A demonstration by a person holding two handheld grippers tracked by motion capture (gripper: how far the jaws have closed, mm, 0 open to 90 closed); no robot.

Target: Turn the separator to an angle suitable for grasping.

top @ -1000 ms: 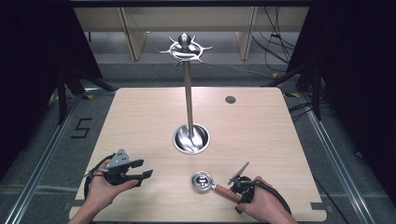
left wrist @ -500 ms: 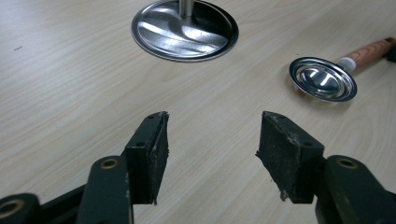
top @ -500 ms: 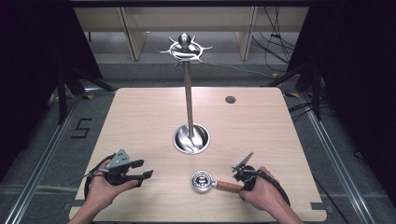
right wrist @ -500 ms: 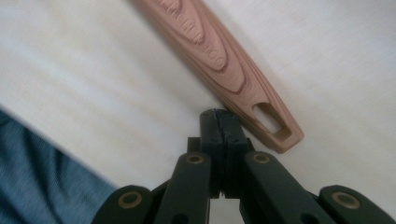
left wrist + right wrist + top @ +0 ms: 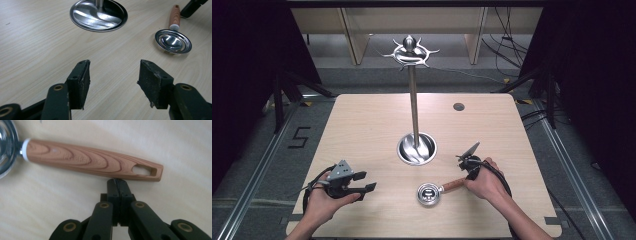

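- The ladle (image 5: 437, 192), a small steel bowl on a wood-grain handle (image 5: 93, 161), lies flat on the table (image 5: 362, 130).
- In the right gripper view its long axis runs crosswise just beyond the jaw tips, bowl to the left, slotted end to the right.
- The right gripper (image 5: 117, 182) has its jaws pressed together on nothing, tips at or just short of the handle's near edge, toward the slotted end.
- The left gripper (image 5: 113, 75) rests with jaws wide apart and empty; the ladle lies ahead and to their right, well apart.
- The right hand is clearly nearer; its jaws would need to open to grasp the handle.
- The stand (image 5: 414, 115) rises beyond.
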